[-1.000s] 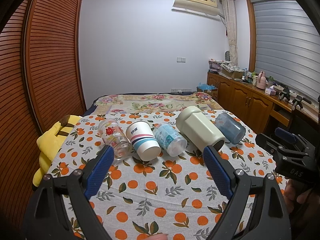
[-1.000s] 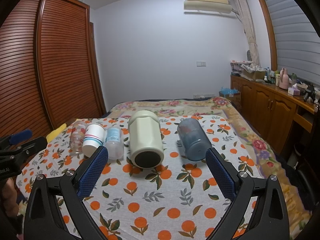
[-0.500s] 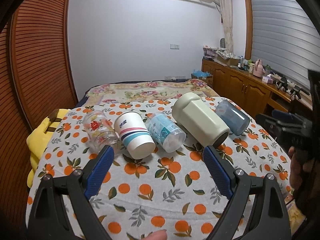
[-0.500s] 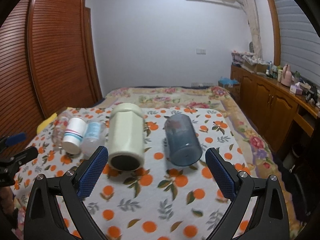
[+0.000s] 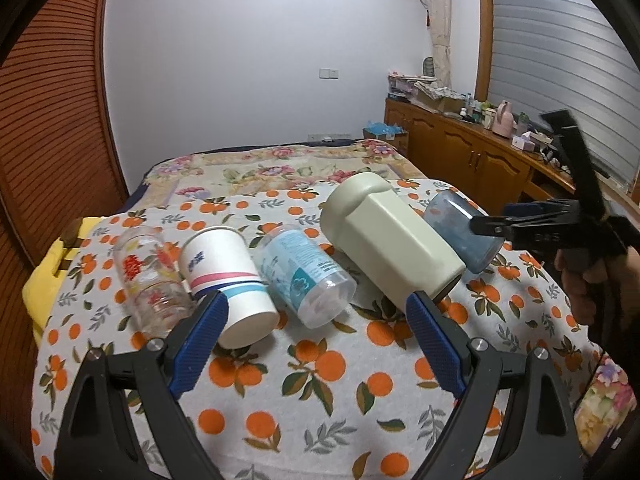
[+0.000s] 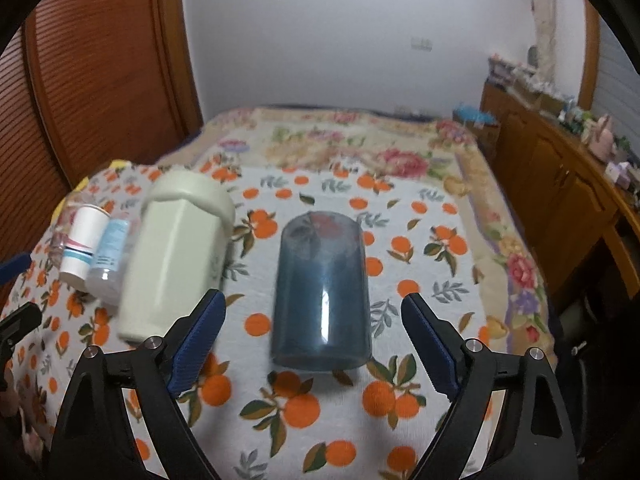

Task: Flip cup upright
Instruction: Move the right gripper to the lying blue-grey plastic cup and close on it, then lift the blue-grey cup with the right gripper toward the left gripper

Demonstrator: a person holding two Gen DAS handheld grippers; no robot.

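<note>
Several cups lie on their sides in a row on an orange-print cloth. From the left: a clear glass (image 5: pixel 150 280), a white paper cup (image 5: pixel 228 280), a clear cup with a blue label (image 5: pixel 306 274), a big cream cup (image 5: pixel 390 240) and a blue translucent cup (image 6: pixel 322 290). My right gripper (image 6: pixel 314 344) is open, its jaws on either side of the blue cup's near end, not touching it. It also shows in the left wrist view (image 5: pixel 532 224), over the blue cup (image 5: pixel 460 236). My left gripper (image 5: pixel 318 336) is open and empty, in front of the paper and labelled cups.
The cloth covers a table (image 5: pixel 320 408) with a floral-quilt bed (image 5: pixel 280 168) behind it. A wooden wardrobe (image 5: pixel 48 120) stands left, a cluttered wooden sideboard (image 5: pixel 480 152) right. A yellow item (image 5: pixel 40 280) lies at the table's left edge.
My right gripper has moved forward and down to the blue cup, which now lies between its jaws. My left gripper has moved a little closer to the row of cups.
</note>
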